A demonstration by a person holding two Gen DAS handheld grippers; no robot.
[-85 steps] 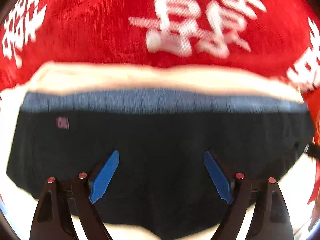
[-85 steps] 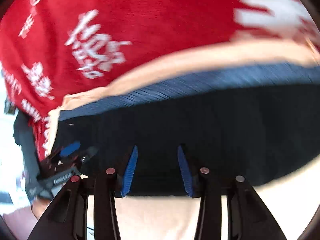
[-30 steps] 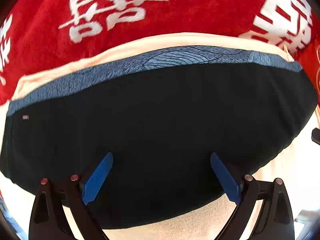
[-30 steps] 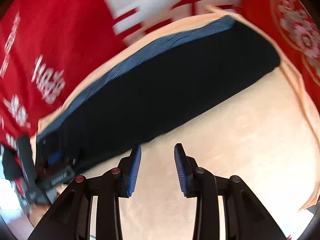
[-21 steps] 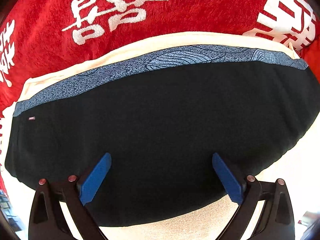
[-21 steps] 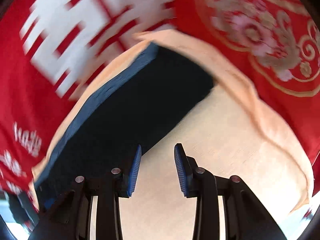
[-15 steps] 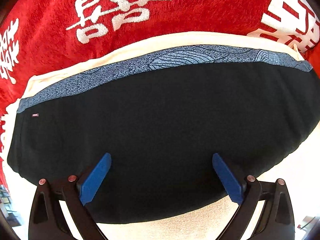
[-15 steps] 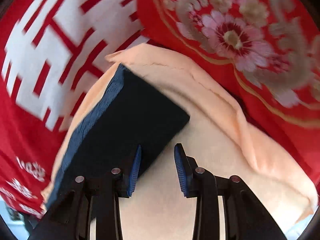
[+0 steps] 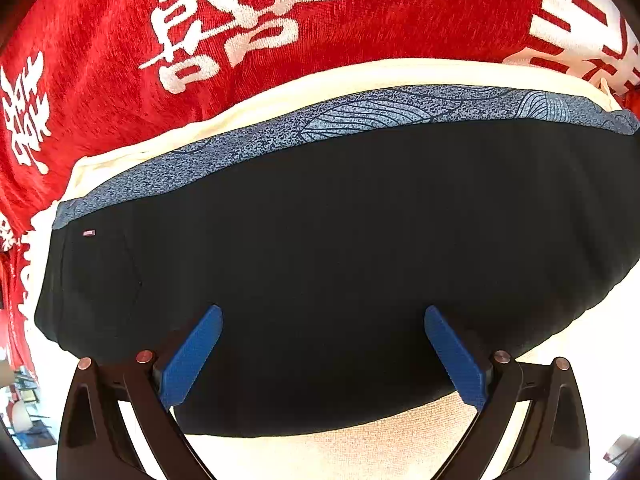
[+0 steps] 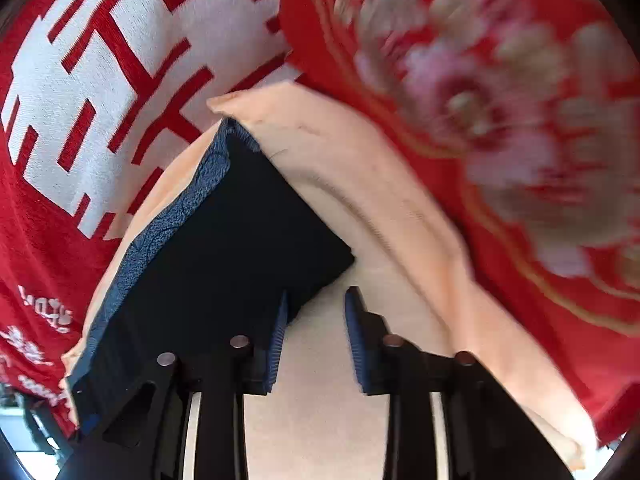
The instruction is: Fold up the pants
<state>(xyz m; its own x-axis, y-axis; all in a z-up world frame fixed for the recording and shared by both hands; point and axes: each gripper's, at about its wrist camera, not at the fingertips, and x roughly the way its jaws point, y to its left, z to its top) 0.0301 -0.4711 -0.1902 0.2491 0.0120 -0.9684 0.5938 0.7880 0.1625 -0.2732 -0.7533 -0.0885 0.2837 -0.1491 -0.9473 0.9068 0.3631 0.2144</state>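
Note:
The black pants lie flat as a folded rectangle with a blue patterned band along the far edge. My left gripper is wide open, hovering over the pants' near half, holding nothing. In the right wrist view the pants show as a dark block ending in a corner. My right gripper is open with a narrow gap, empty, at that near right corner, its left fingertip over the pants' edge.
The pants rest on a peach cloth spread over a red blanket with white characters and a floral red cover. The peach cloth extends toward me past the pants' near edge.
My right gripper has swung rightward along the pants' near edge to their right corner. My left gripper has stayed over the pants, open as before, drifting slightly.

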